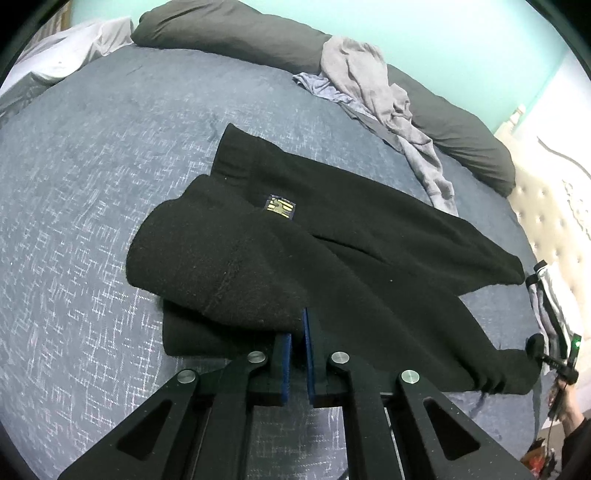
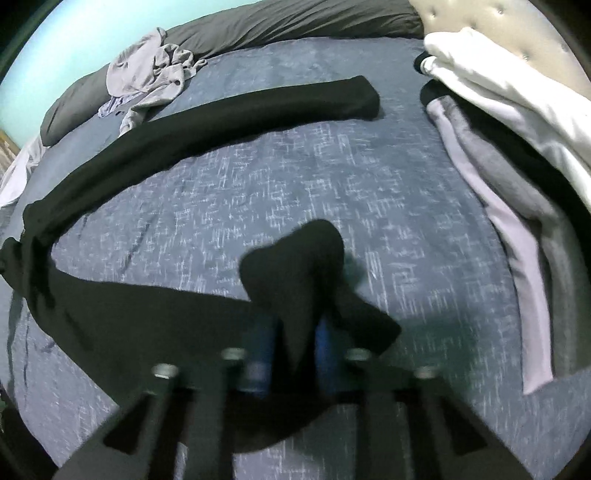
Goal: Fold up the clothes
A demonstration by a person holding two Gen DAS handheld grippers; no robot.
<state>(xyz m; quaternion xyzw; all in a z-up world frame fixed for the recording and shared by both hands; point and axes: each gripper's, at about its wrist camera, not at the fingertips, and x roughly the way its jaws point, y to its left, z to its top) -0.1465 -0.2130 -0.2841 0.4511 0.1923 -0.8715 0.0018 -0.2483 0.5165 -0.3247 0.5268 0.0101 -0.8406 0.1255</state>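
You are pinching the black fleece garment (image 1: 332, 236) with both tools as it is lying across the blue bedspread (image 1: 92, 192). Your left gripper (image 1: 297, 332) is pressing its blue pads together on a bunched fold at the garment's near edge. Your right gripper (image 2: 291, 332) is clamping another bunched end of it, lifted off the bedspread. Beyond the garment, crumpled grey clothes (image 1: 373, 85) are resting against a dark pillow (image 1: 236, 33).

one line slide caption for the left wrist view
Left gripper pinches the waist end of black pants lying on a blue bedspread.
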